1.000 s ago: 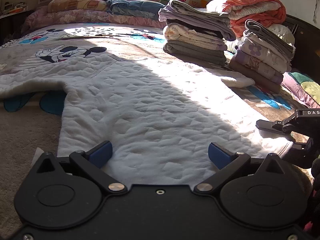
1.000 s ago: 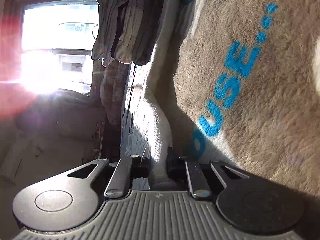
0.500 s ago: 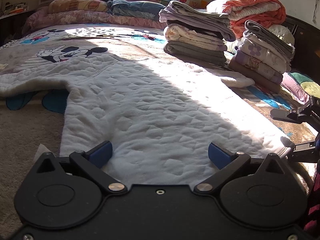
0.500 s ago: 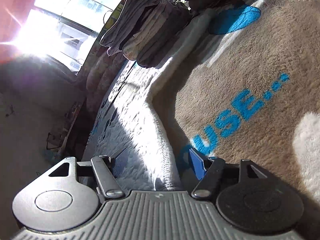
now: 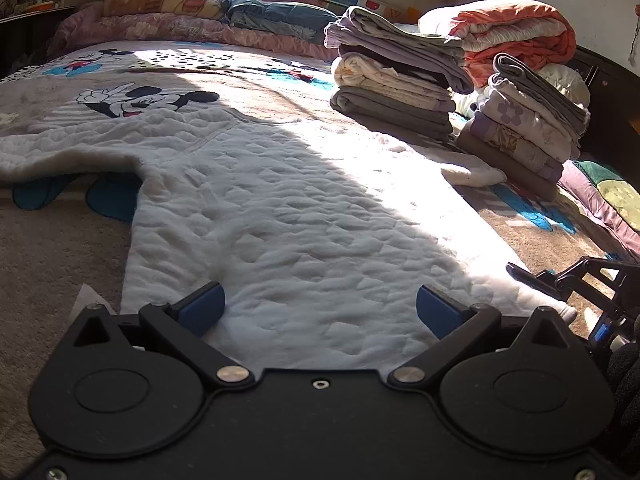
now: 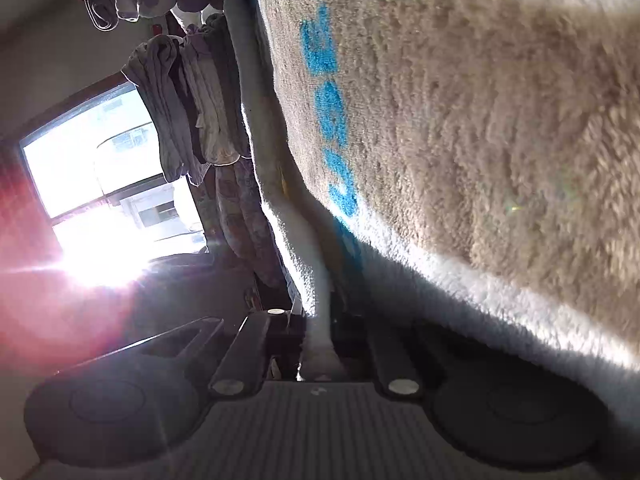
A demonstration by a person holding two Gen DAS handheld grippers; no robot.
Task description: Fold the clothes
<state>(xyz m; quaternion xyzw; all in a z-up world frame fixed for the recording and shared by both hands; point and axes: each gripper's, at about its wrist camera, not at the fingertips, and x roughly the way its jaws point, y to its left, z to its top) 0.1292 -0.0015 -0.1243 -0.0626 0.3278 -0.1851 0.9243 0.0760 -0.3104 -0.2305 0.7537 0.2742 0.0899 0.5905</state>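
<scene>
Left gripper (image 5: 320,306) fingers wide over white quilted garment (image 5: 288,216); right gripper (image 6: 318,336) clamps its hem.

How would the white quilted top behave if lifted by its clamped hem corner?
Probably floppy: the white quilted top lies flat, following the bed. Its padded quilting suggests some bulk. The right tool pinches only an edge, so most would likely sag.

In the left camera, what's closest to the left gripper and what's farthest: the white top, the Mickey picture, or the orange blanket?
From the left gripper:
1. White top, right under and ahead of it.
2. Mickey picture, farther up the bed, on the left.
3. Orange blanket, far back on the right.
</scene>
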